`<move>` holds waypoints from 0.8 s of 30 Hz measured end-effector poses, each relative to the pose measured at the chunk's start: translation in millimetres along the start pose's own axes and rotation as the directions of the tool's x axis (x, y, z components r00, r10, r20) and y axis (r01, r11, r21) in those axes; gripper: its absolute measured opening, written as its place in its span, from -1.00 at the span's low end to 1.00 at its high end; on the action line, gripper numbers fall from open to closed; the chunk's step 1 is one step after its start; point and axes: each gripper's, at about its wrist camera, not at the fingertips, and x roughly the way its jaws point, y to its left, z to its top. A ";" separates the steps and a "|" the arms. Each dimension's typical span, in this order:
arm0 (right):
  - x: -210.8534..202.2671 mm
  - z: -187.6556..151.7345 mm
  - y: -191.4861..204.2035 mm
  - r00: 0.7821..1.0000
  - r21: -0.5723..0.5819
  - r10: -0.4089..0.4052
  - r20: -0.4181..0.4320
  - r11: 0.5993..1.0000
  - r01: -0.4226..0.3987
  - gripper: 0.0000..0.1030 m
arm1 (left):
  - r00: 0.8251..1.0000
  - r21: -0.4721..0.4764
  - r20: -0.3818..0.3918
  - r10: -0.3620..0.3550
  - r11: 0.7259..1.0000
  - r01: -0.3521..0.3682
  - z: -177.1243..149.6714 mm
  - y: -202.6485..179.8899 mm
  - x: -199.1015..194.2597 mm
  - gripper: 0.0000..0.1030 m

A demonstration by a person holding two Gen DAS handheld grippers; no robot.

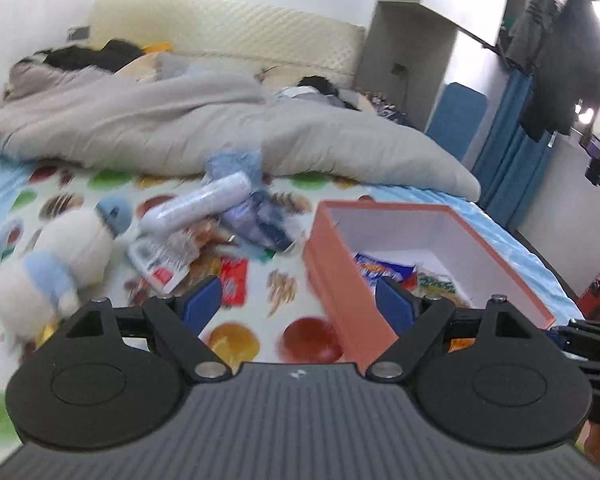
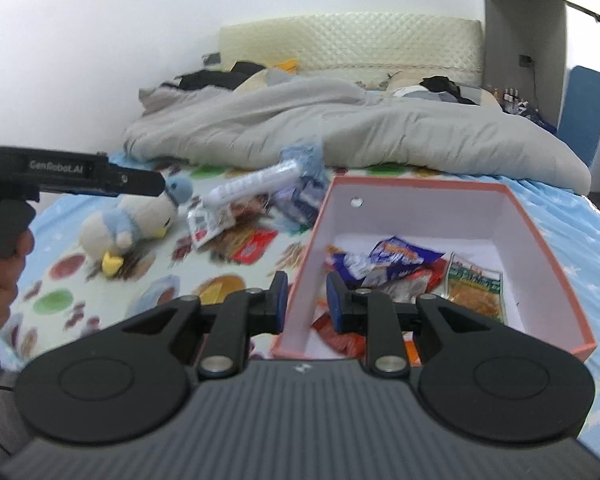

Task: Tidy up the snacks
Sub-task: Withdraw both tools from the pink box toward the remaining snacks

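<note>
Both grippers empty over the bed, snacks half sorted

Our left gripper (image 1: 298, 300) gapes wide, our right gripper (image 2: 303, 300) stands narrowly parted astride the pink box (image 2: 540, 236) wall (holding nothing); loose snacks (image 1: 204, 216) at centre frame could drag the plush penguin (image 1: 60, 256) or snag the box.

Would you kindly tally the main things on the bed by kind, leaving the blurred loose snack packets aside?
Boxes: 1, box
Plush toys: 1, penguin
White tubes: 1, tube
Duvets: 1, duvet
Total: 4
</note>
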 end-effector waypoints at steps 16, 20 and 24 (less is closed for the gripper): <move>33.3 -42.1 71.1 0.996 -0.132 -0.019 -0.092 0.991 0.007 -0.53 | 0.995 -0.371 -0.077 -0.064 0.928 0.031 -101.5 84.4 17.1 0.66; 54.6 -40.0 84.3 0.993 -0.197 -0.041 -0.111 0.980 0.018 -0.56 | 0.992 -0.454 -0.084 -0.095 0.890 0.047 -107.7 107.0 40.0 0.63; 80.7 -38.5 96.5 0.988 -0.270 -0.100 -0.115 0.961 0.066 -0.24 | 0.989 -0.563 -0.051 -0.140 0.822 0.088 -109.3 137.2 63.6 0.44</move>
